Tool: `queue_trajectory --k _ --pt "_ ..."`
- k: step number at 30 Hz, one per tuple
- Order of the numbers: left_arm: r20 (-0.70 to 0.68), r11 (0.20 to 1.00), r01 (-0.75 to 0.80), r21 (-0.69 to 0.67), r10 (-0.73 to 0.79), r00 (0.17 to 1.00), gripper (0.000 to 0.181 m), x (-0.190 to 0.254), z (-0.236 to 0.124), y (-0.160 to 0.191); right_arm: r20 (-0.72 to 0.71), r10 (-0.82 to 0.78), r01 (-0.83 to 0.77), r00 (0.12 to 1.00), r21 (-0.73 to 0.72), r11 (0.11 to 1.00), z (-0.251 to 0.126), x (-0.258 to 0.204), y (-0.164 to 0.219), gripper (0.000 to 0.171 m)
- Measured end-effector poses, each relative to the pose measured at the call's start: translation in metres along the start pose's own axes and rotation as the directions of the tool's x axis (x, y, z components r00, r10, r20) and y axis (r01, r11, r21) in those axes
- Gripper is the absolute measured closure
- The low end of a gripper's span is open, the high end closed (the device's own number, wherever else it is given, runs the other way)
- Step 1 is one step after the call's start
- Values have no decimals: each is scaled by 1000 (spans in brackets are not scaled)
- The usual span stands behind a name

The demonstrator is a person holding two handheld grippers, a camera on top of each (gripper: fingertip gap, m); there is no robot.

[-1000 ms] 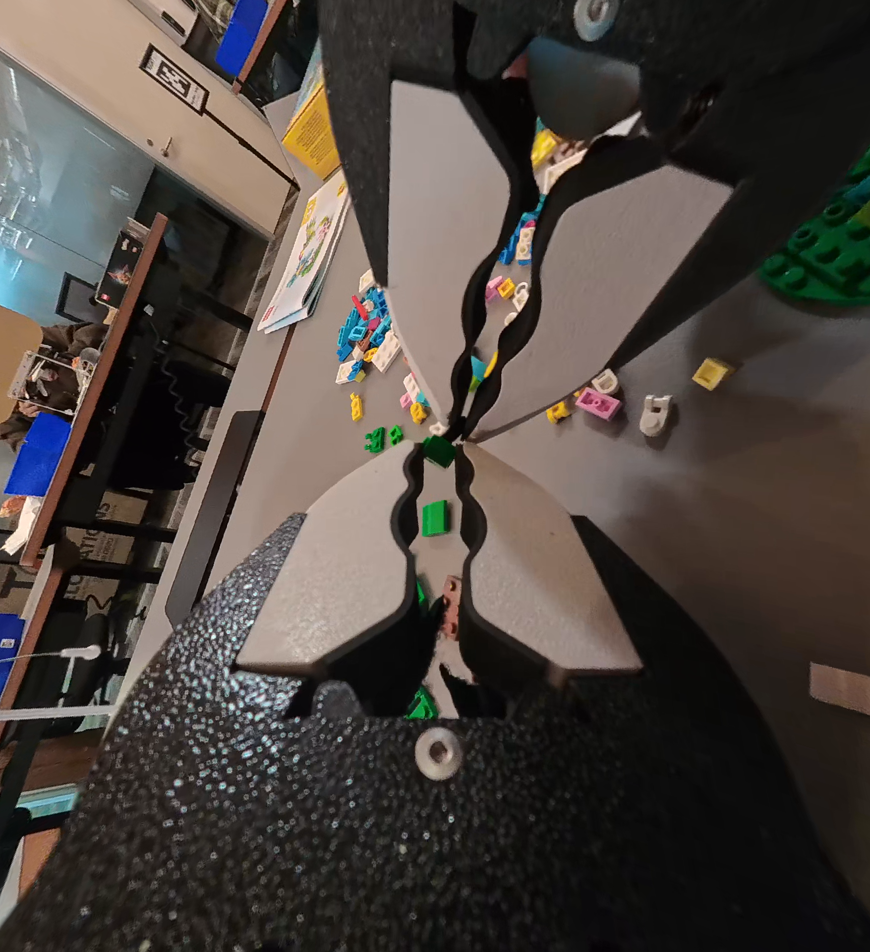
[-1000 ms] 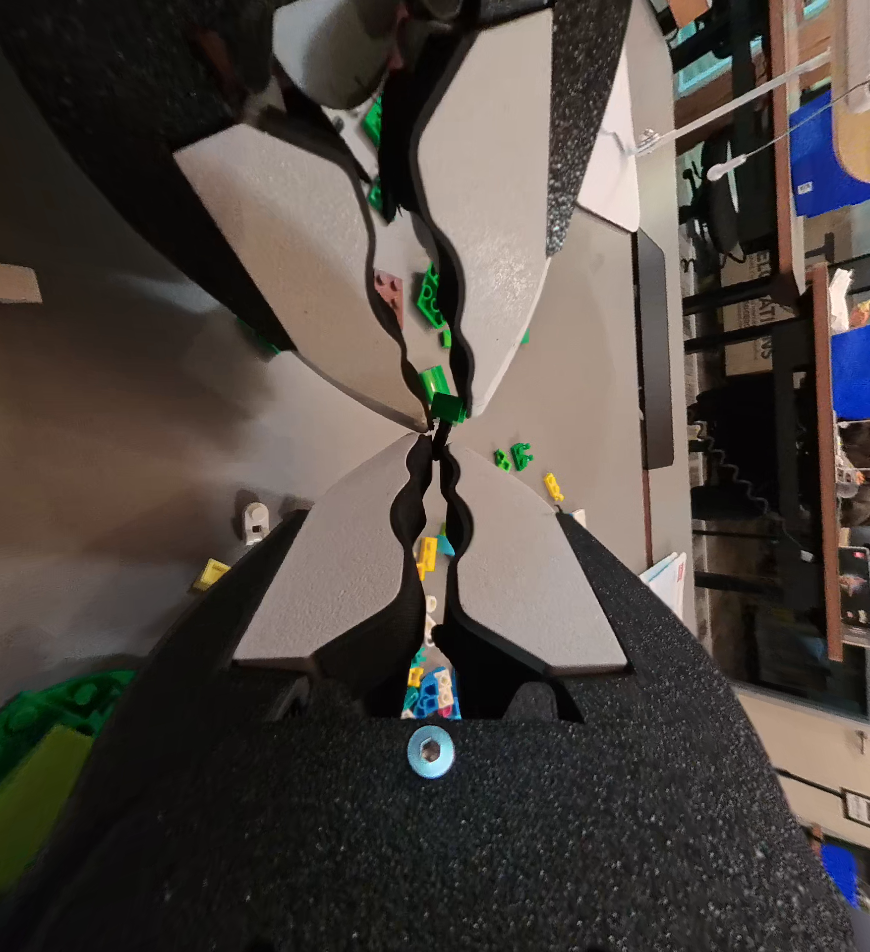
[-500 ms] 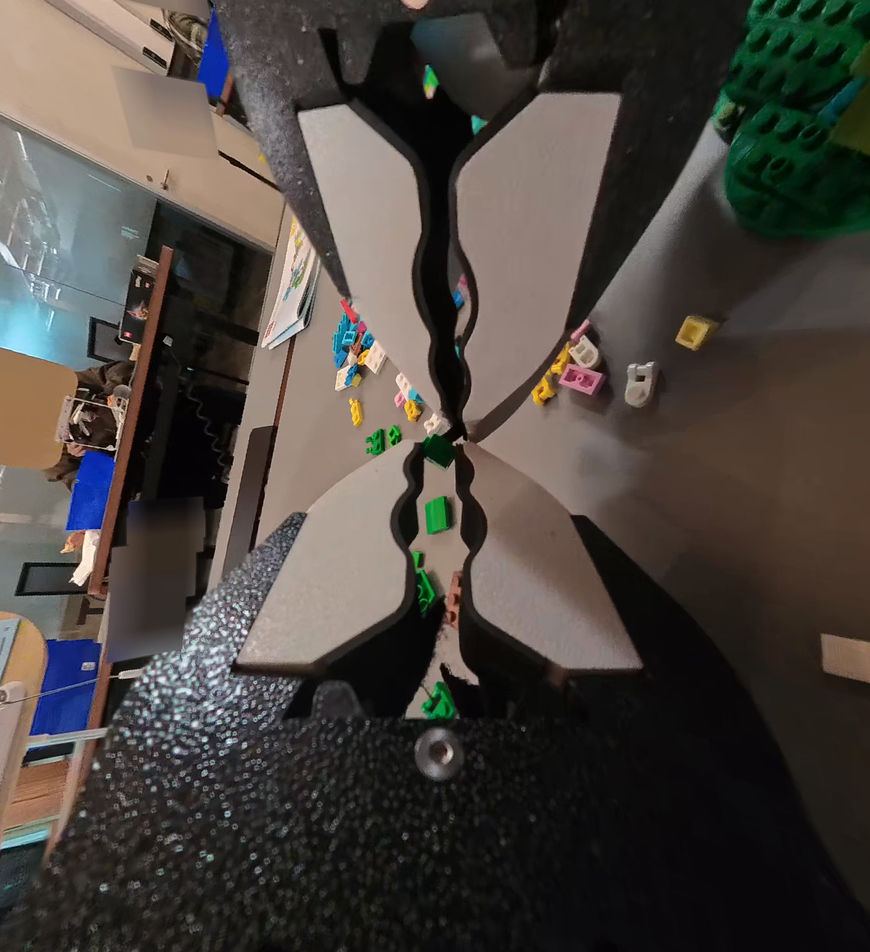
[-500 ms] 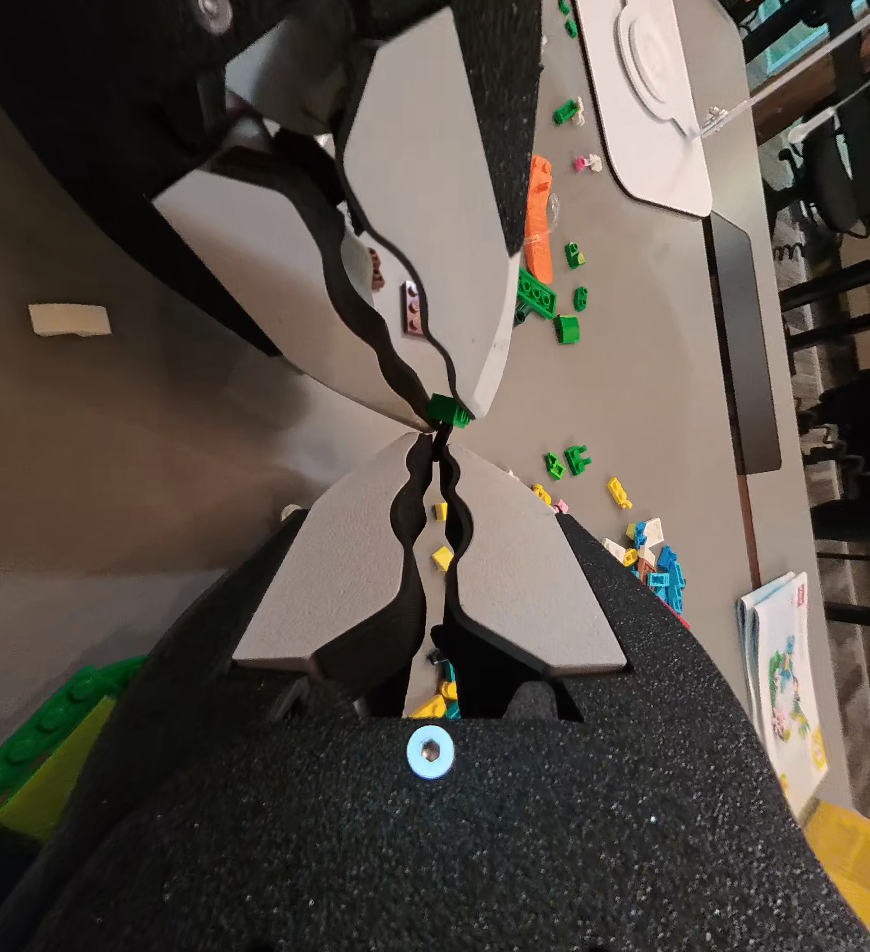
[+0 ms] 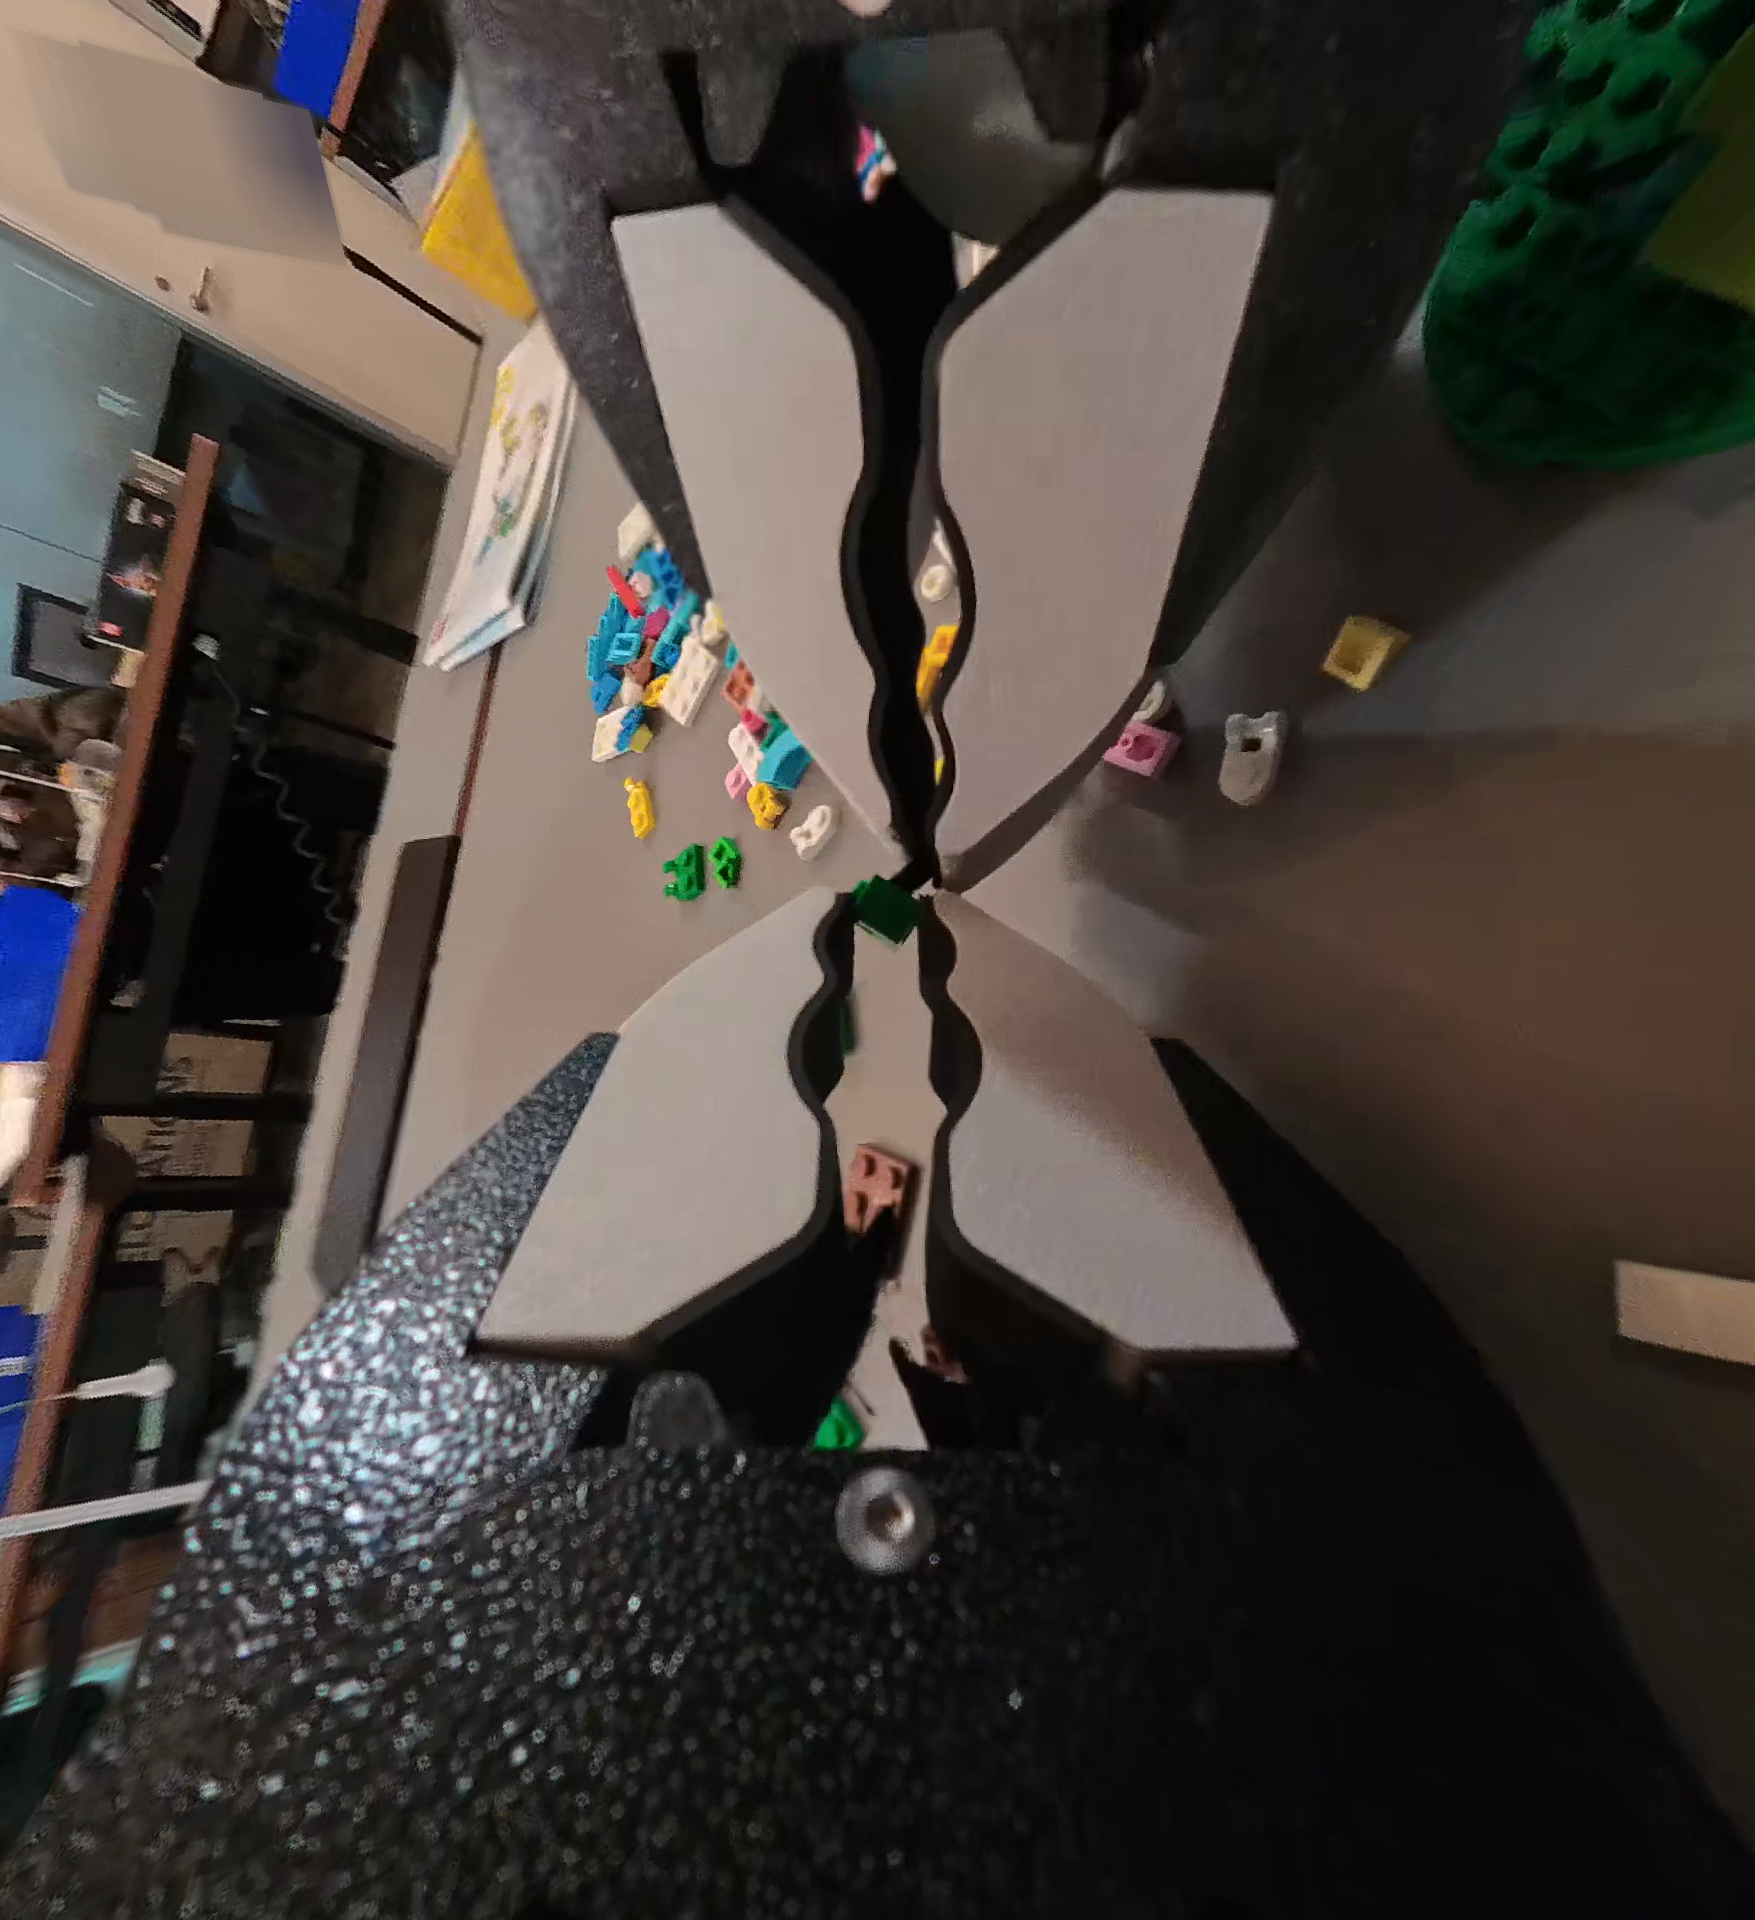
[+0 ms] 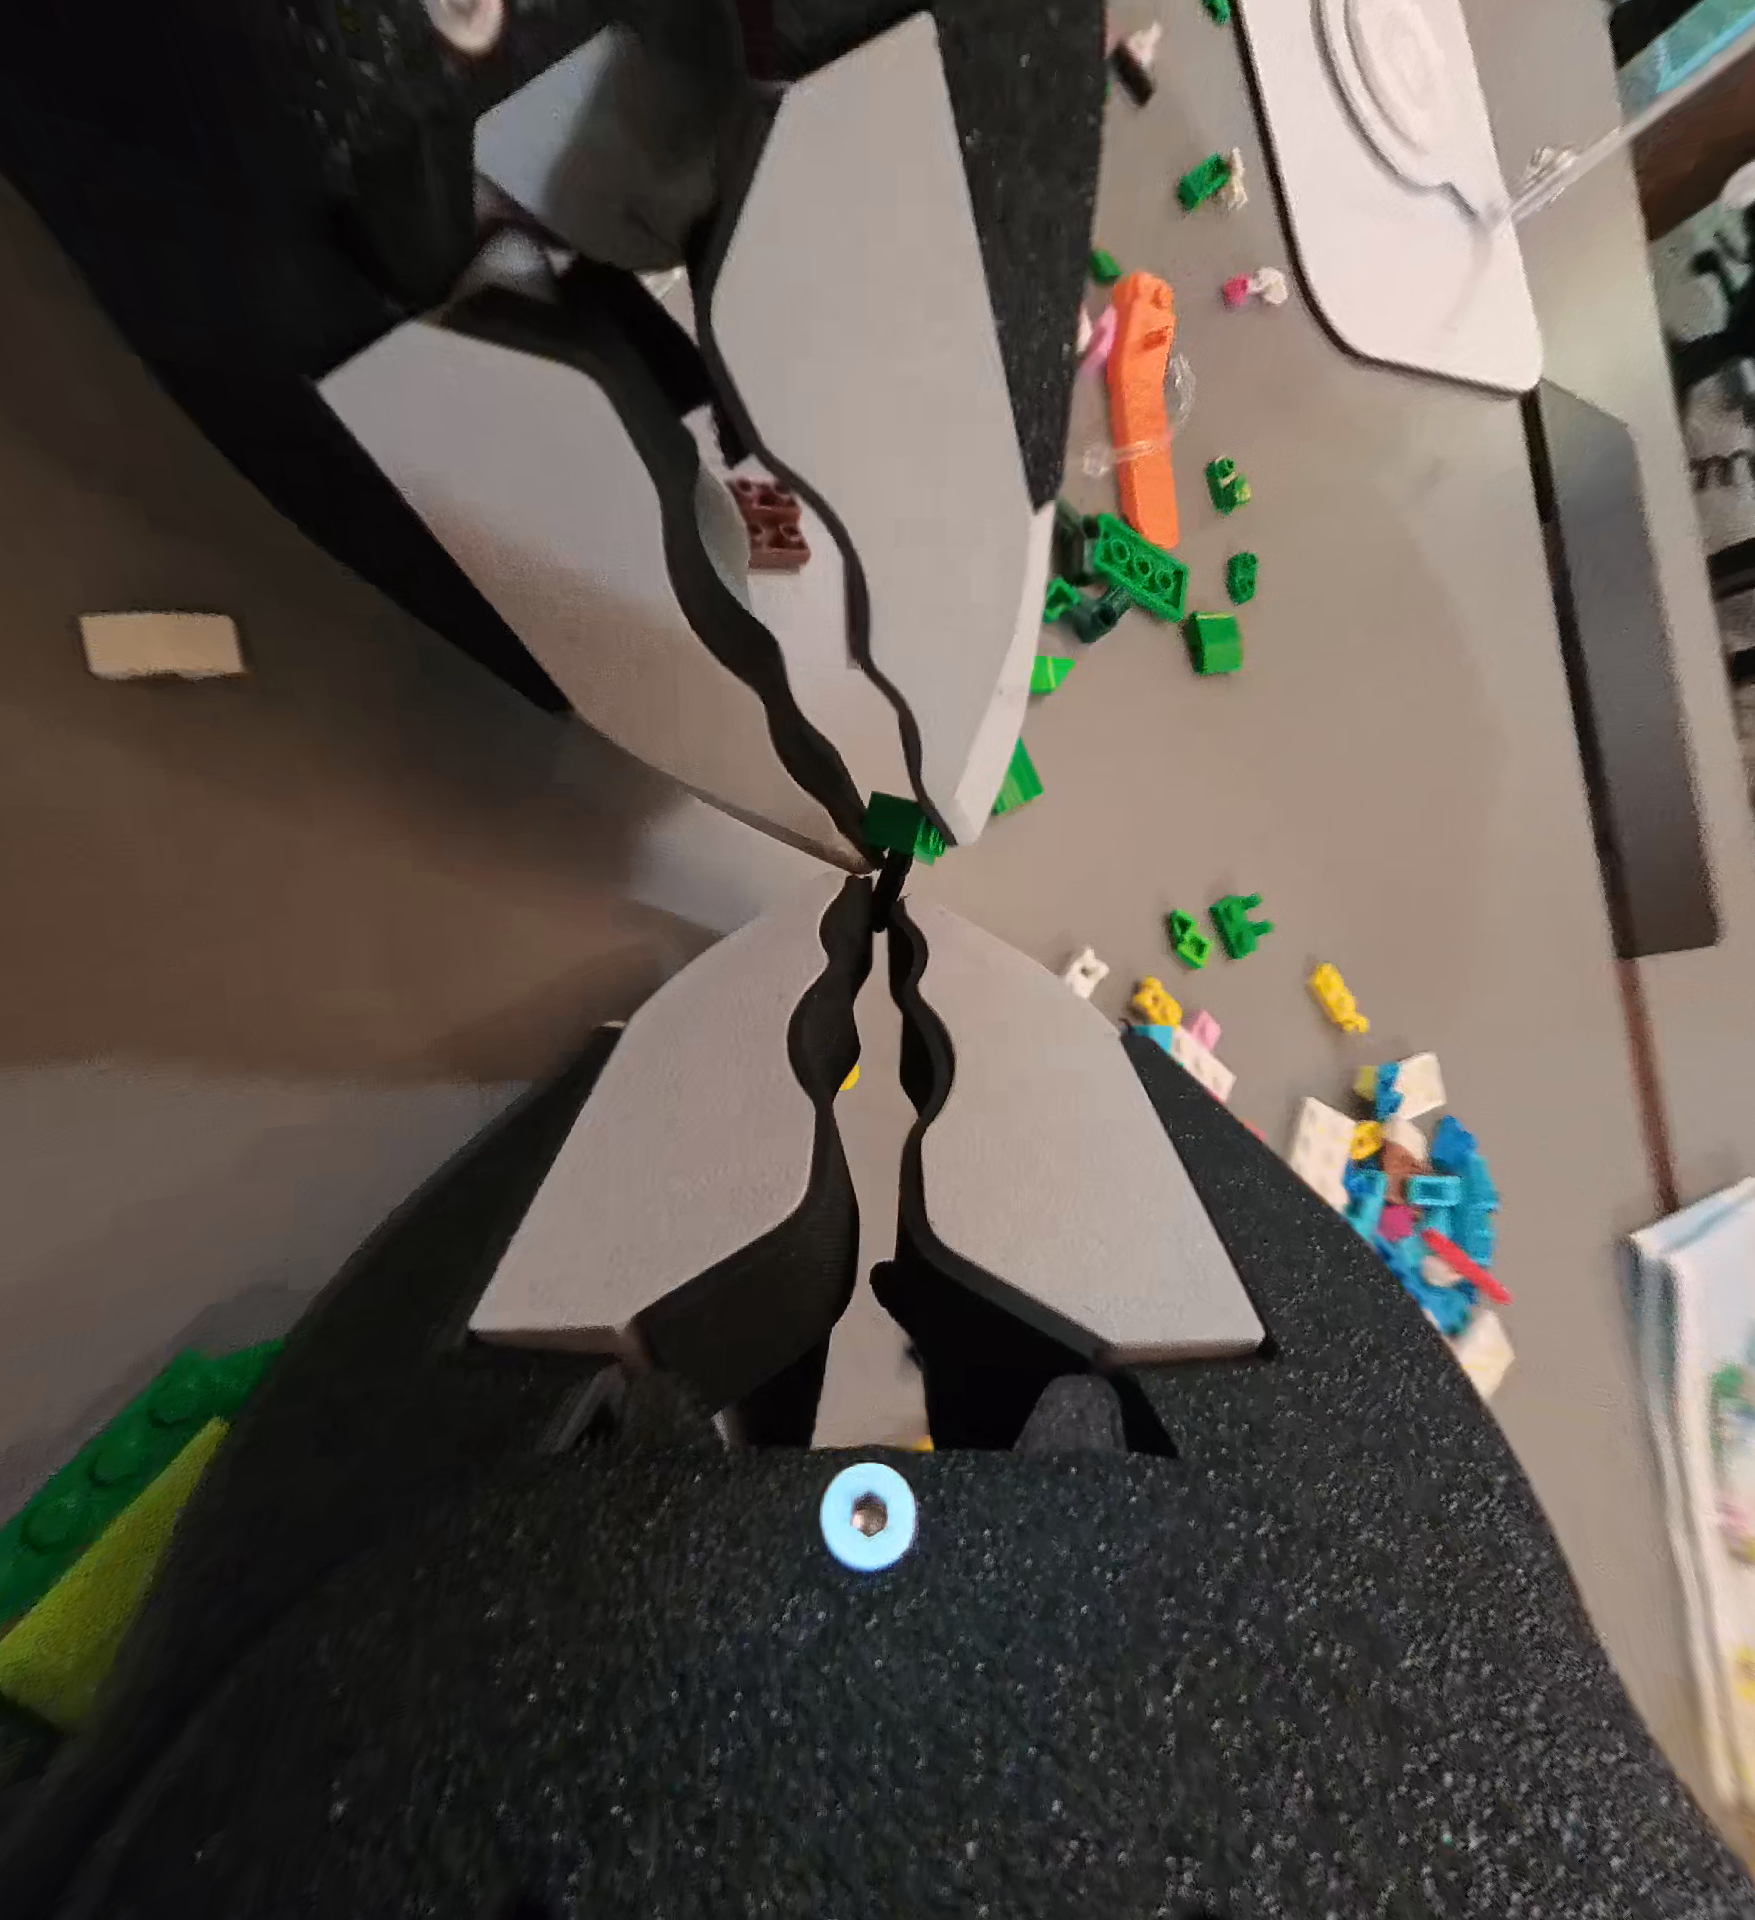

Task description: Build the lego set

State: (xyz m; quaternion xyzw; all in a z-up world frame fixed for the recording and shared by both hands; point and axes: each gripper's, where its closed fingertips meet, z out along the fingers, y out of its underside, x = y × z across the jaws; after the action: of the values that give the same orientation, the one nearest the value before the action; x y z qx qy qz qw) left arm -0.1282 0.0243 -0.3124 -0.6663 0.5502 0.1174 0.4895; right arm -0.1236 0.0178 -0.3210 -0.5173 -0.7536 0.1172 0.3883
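Left gripper (image 5: 881, 920): black speckled body, glittery grain in the light, two flat grey fingers (image 5: 686, 1143) with wavy black rubber inner edges, one dull silver hex screw (image 5: 885, 1522) centred on the body. Right gripper (image 6: 878, 902): same build, matte black, grey fingers (image 6: 1049, 1164), bright bluish screw (image 6: 868, 1515).

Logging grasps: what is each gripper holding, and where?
Left gripper pinches a small green brick at its tips; right gripper grips a thin dark piece joined to it.
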Motion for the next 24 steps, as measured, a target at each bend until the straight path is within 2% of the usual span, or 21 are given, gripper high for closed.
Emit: queue_trajectory --k 4,11,19,24 --pt "-134 992 128 -18 -129 983 170 9 0 3 104 113 -114 988 3 993 2 -8 2 169" --pt "-316 964 234 -128 -263 912 169 29 -2 13 231 204 -213 951 16 977 3 -21 -2 168" --pt "-405 925 343 -161 -379 832 169 34 -7 14 302 242 -232 922 -70 970 2 -32 7 168" --pt "-407 918 354 -176 -396 823 170 34 -7 15 283 241 -223 928 -96 970 4 -32 6 168"
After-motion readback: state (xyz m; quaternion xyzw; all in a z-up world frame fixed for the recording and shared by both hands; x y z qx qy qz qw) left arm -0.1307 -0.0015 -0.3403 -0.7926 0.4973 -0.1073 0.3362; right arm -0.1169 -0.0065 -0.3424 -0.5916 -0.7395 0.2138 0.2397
